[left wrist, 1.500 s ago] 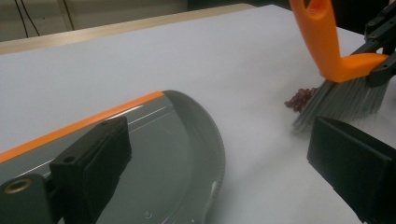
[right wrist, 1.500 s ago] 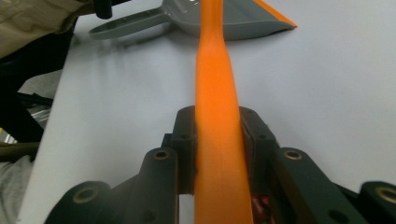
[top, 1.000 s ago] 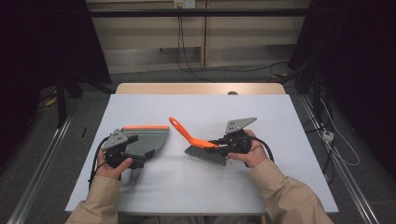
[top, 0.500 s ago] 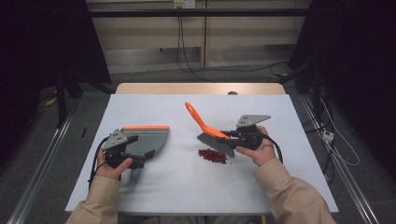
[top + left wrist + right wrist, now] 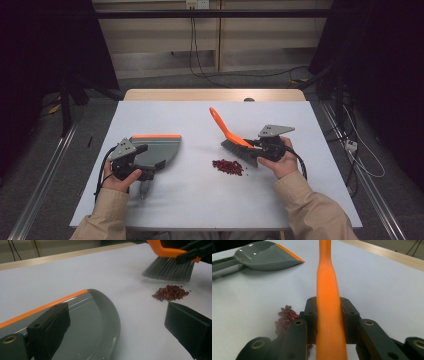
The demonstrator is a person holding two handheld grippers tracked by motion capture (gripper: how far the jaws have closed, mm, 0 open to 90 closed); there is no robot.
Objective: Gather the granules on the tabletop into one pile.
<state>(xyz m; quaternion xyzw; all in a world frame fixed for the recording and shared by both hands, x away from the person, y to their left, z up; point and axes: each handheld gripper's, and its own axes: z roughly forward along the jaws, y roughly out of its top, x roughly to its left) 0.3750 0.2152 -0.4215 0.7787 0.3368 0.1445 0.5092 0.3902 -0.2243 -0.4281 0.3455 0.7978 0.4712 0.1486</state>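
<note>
An orange-handled brush (image 5: 223,126) with grey bristles (image 5: 170,270) hangs tilted just above the white table (image 5: 200,205). My right gripper (image 5: 255,146) is shut on its handle (image 5: 327,277). A small pile of red beans (image 5: 228,166) lies on the table just left of and below the bristles. The beans (image 5: 171,292) are apart from the brush. A grey dustpan (image 5: 157,149) with an orange lip lies flat at the left. My left gripper (image 5: 150,167) stands open at its near edge. One jaw is over the pan (image 5: 95,312) and the other over bare table.
The table's far edge is a wooden strip (image 5: 215,95). Cables (image 5: 195,60) run over the floor behind it. Metal rails (image 5: 45,170) lie on the floor at both sides. A person's sleeves (image 5: 310,210) come in from the bottom.
My right gripper has carried the brush to the right, off the spot where it rested. The red beans now lie uncovered. The left gripper and dustpan have kept still.
</note>
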